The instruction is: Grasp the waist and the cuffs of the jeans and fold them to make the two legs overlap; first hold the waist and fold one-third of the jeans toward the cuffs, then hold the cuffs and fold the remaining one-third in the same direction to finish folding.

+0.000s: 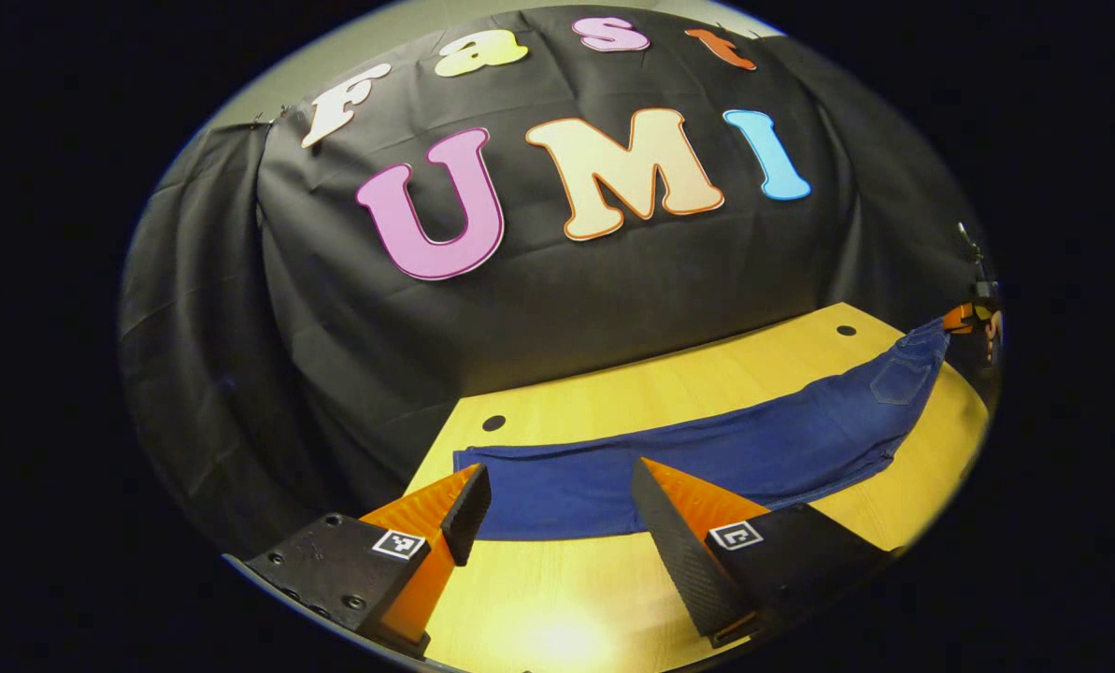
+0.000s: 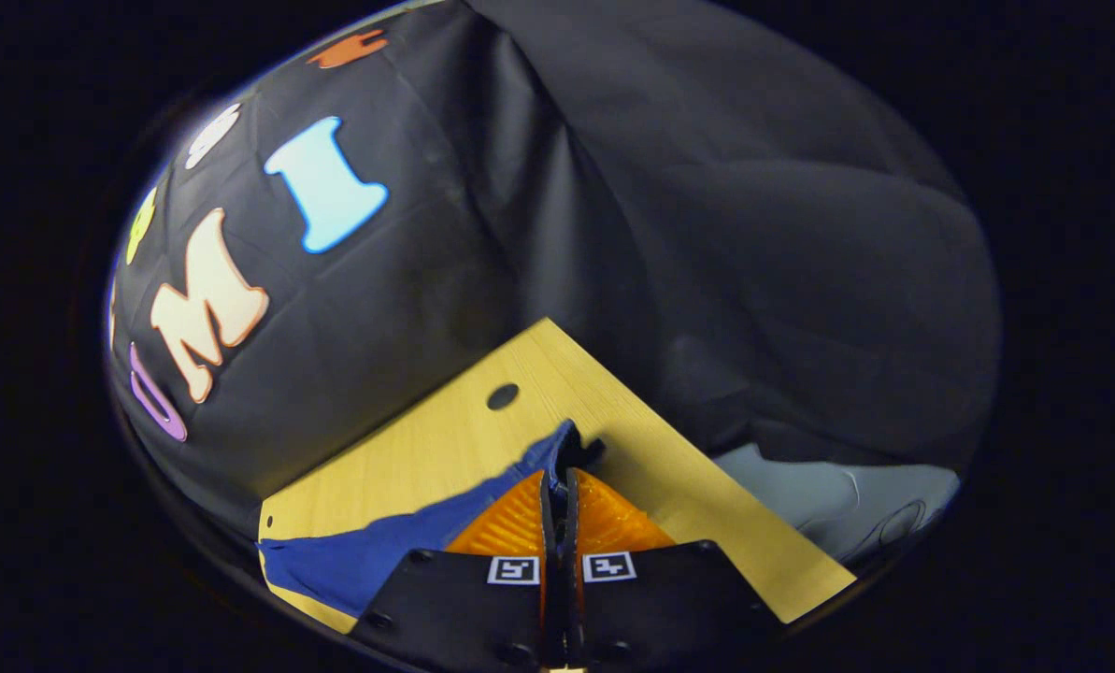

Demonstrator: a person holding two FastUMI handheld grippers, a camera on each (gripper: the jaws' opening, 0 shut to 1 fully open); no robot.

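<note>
Blue jeans (image 1: 707, 458) lie stretched across the wooden table (image 1: 669, 383), the legs laid one over the other. In the left gripper view the cuff end (image 1: 468, 463) is just ahead of my left gripper (image 1: 559, 469), which is open over the fabric with nothing between its fingers. The waist end with a back pocket (image 1: 907, 374) rises at the far right, where my right gripper (image 1: 970, 318) holds it. In the right gripper view my right gripper (image 2: 557, 475) is shut on the waist (image 2: 562, 444), lifted slightly off the table (image 2: 445, 439); the rest of the jeans (image 2: 370, 556) trails off to the left.
The table has small dark holes (image 1: 493, 422) (image 1: 846, 330) (image 2: 502, 396) near its back edge. Black cloth hangs close behind the table. In the right gripper view the table's right edge drops to a grey floor (image 2: 828, 505).
</note>
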